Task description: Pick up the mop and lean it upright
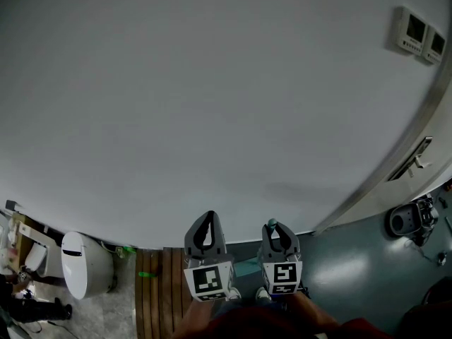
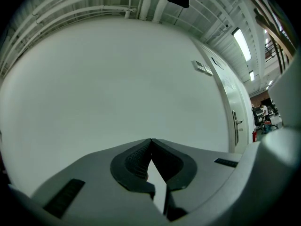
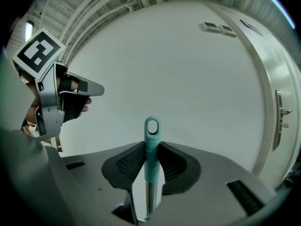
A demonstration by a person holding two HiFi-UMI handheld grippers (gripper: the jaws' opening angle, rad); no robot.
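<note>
The mop handle (image 3: 151, 145) has a teal grip with a hanging loop at its tip and a metal shaft below. My right gripper (image 3: 151, 150) is shut on that teal grip, which pokes up between the ribbed pads. In the head view the teal tip (image 1: 272, 224) shows just above my right gripper (image 1: 277, 229), close to the white wall (image 1: 212, 104). My left gripper (image 1: 205, 219) stands beside it, jaws shut with nothing between them, tips meeting (image 2: 150, 140). It also shows at the left of the right gripper view (image 3: 89, 89), apart from the mop. The mop head is hidden.
A door with a lever handle (image 1: 417, 157) stands at the right, and wall panels (image 1: 418, 35) sit high up. A white bin (image 1: 79, 263) is at the lower left beside wooden slats (image 1: 154, 288). A round dark device (image 1: 408, 219) lies on the floor at the right.
</note>
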